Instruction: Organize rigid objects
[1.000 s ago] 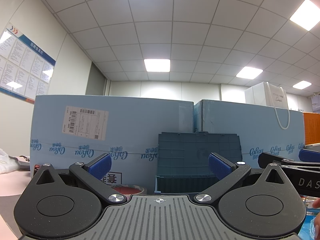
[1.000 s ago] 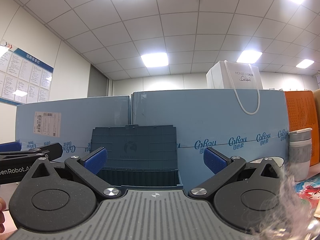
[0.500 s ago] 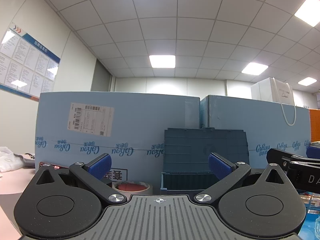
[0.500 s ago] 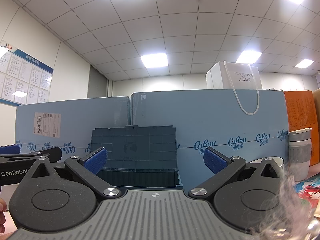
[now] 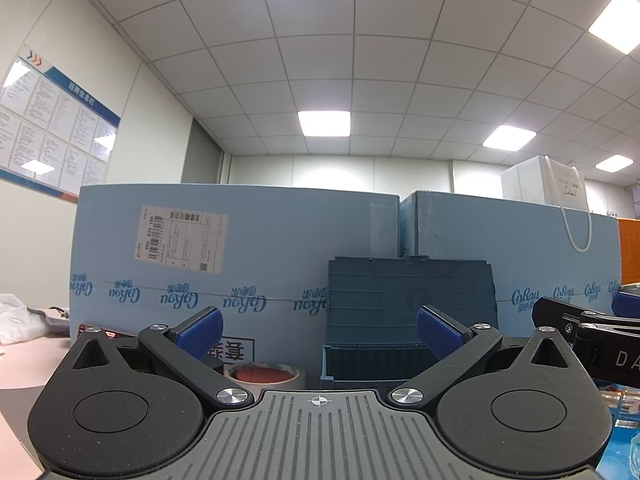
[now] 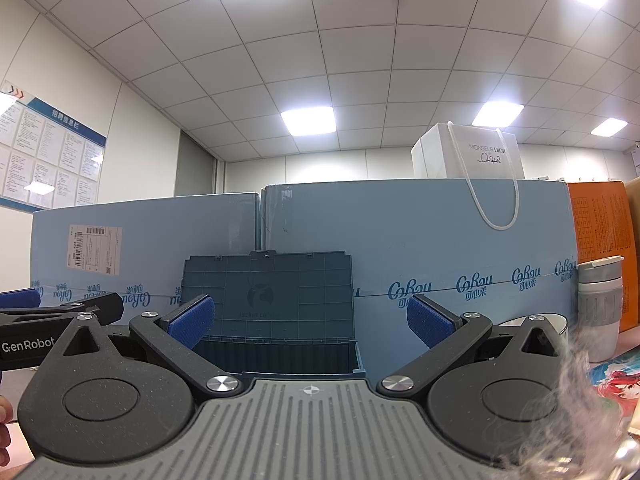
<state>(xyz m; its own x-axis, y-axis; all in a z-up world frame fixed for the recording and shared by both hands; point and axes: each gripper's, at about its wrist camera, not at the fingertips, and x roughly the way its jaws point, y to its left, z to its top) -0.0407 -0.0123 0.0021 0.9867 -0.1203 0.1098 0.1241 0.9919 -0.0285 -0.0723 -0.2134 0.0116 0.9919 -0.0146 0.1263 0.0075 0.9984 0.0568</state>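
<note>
The light-blue cartons (image 6: 420, 240) carry a repeated "CoRou" logo with the Chinese characters 可心柔 beneath it. On the left carton a white shipping label (image 5: 182, 238) shows barcodes and what looks like "300-K24 180"; its finer print is too small to read. The white paper bag (image 6: 470, 156) reads "MONSIEUR DIOR". The left gripper (image 6: 60, 312) bears "GenRobot". The wall notice board (image 6: 48, 152) has a Chinese heading, 招聘信息栏.

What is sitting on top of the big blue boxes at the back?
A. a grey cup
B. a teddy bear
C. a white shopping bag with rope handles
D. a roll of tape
C: the white shopping bag stands on top of the big blue boxes, its rope handle hanging down the front; the tape roll and grey cup are down on the table.
</note>
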